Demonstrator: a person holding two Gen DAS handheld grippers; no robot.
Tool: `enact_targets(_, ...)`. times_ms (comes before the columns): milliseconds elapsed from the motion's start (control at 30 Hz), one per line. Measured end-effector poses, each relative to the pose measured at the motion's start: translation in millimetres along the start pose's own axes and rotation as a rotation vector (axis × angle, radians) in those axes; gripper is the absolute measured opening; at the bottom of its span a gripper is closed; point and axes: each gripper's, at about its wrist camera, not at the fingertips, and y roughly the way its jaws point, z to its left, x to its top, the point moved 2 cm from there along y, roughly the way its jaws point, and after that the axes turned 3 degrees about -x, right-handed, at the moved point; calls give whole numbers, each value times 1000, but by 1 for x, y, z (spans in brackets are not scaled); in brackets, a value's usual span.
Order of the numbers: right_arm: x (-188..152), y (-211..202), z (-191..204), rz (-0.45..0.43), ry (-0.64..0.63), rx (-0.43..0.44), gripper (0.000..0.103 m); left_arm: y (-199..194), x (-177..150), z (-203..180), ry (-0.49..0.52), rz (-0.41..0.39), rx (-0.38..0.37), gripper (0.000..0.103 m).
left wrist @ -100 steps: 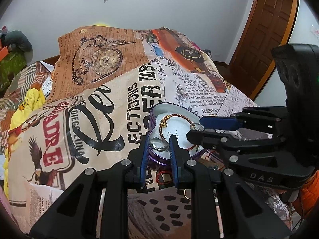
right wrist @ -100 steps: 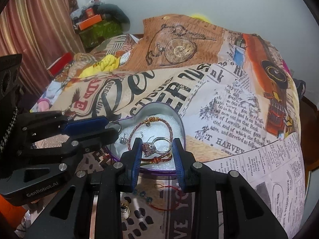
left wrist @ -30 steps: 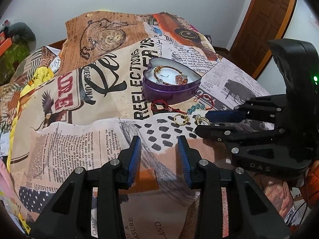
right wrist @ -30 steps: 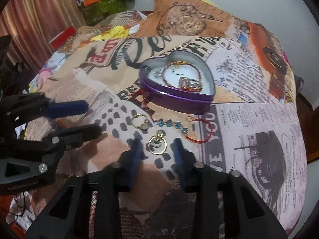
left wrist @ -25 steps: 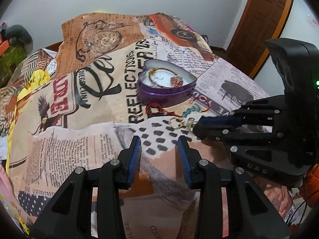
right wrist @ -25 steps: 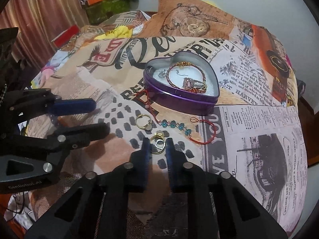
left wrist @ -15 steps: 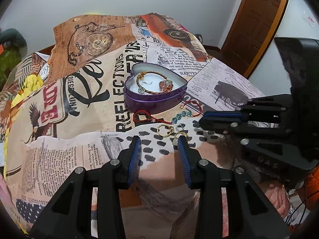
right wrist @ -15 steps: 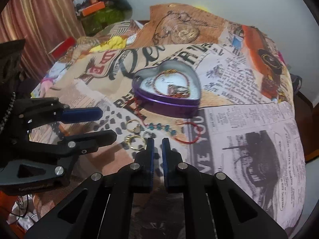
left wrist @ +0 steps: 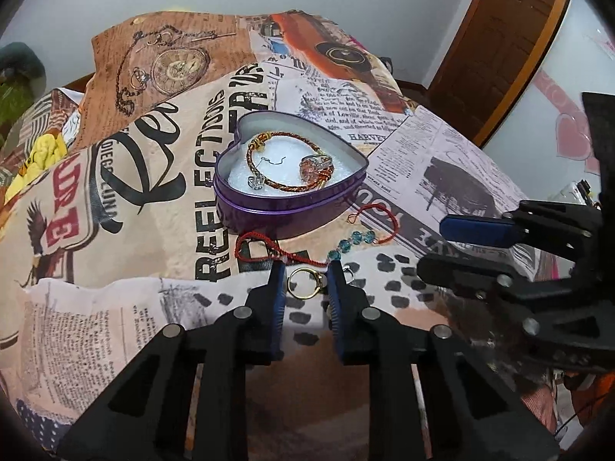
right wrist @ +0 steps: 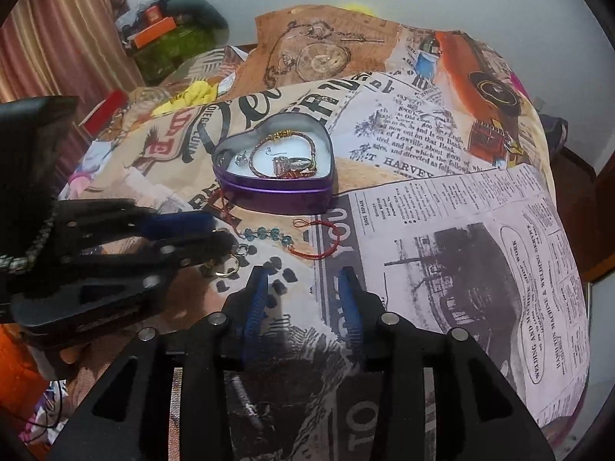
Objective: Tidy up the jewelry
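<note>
A purple heart-shaped tin (left wrist: 286, 207) (right wrist: 275, 192) sits on the printed bedspread, holding a braided bangle (left wrist: 269, 161), a stone ring (left wrist: 315, 165) and a silver earring (left wrist: 255, 181). In front of it lie a red cord bracelet with blue beads (left wrist: 348, 244) (right wrist: 269, 234) and a gold ring (left wrist: 304, 282) (right wrist: 225, 267). My left gripper (left wrist: 305, 282) is open, its fingertips either side of the gold ring. My right gripper (right wrist: 303, 280) is open and empty above the bedspread, to the right of the ring. A small silver ring (right wrist: 243, 249) lies by the beads.
The bedspread (left wrist: 115, 199) covers the whole bed. A wooden door (left wrist: 511, 38) stands at the far right. Curtains (right wrist: 57, 38) and a cluttered shelf (right wrist: 165, 34) are at the far left.
My left gripper has moved forward and down so its fingers straddle the gold ring. My right gripper has opened from shut and shifted right, away from the rings.
</note>
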Motion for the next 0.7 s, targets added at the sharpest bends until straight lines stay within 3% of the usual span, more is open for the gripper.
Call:
enact_targets(67,1,-1,3,-4,-6,8,35,-2,0,0,5,-8,2,20)
enact_targets(133,1,0,6,-3,-11,24,35,-5,-1,0,6,-14,-6,3)
enact_targets(400,2,7,36,25,-72,82,35,-31,-12,17,-27,-60,18,3)
enact_targets(567,5,24,49,90,-104,105,35,-47,-24,26,-45,-81,14,3)
enact_targets(700,10,32,52,104,-112,91,33,-55,-32,28,-52,-96,1,3)
